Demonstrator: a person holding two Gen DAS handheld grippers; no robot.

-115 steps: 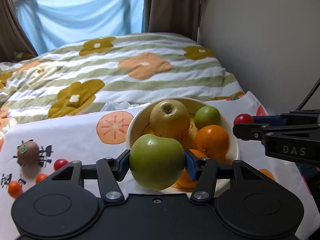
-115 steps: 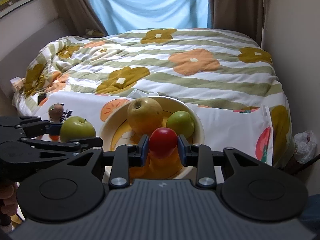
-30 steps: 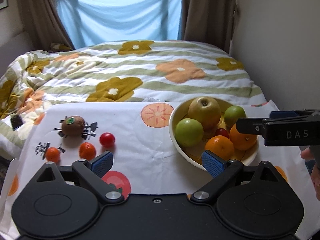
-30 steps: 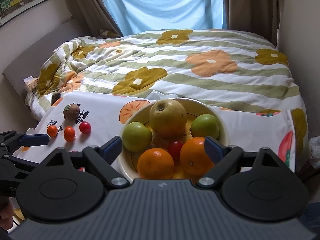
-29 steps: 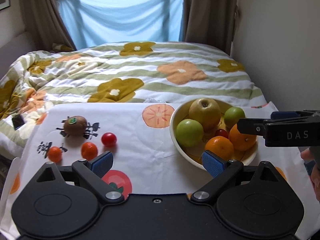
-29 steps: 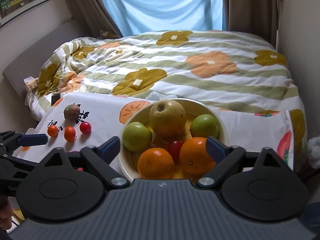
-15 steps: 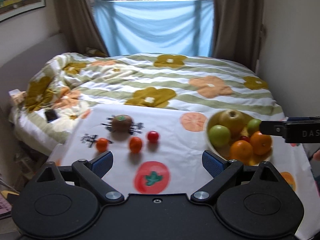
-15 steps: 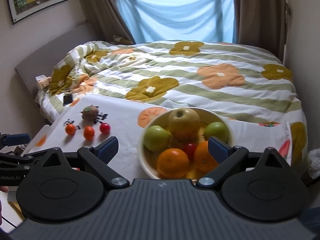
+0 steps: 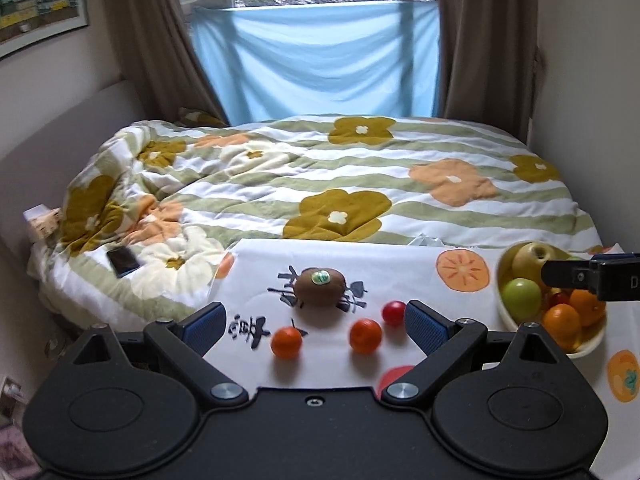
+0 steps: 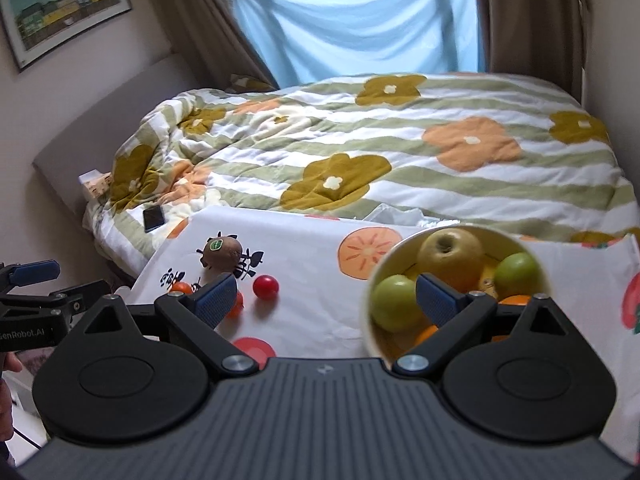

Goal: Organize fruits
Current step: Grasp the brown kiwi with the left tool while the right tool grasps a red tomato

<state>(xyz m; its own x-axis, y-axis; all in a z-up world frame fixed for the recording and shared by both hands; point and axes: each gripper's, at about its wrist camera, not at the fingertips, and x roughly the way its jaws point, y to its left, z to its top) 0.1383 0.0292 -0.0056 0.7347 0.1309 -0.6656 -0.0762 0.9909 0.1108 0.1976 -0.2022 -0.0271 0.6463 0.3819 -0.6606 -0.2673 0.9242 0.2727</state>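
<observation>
A cream bowl (image 9: 505, 316) at the right of the printed cloth holds a yellow apple (image 9: 530, 258), green apples (image 9: 521, 299), oranges (image 9: 562, 322) and a red tomato. A brown kiwi (image 9: 319, 286), two small orange fruits (image 9: 285, 342) (image 9: 365, 335) and a red tomato (image 9: 393, 313) lie loose on the cloth. My left gripper (image 9: 314, 328) is open and empty, just short of these loose fruits. My right gripper (image 10: 326, 300) is open and empty, between the bowl (image 10: 372, 300) and the loose tomato (image 10: 265, 287); the kiwi (image 10: 222, 255) lies farther left.
The white fruit-print cloth (image 9: 400, 256) lies at the foot of a bed with a floral striped quilt (image 9: 340, 176). A phone (image 9: 123, 261) lies on the quilt at left. Walls stand close at left and right; curtains and a window are behind.
Both grippers have swung left and pulled back. The loose fruits now sit in front of the left gripper, and the bowl has shifted to the right in both views.
</observation>
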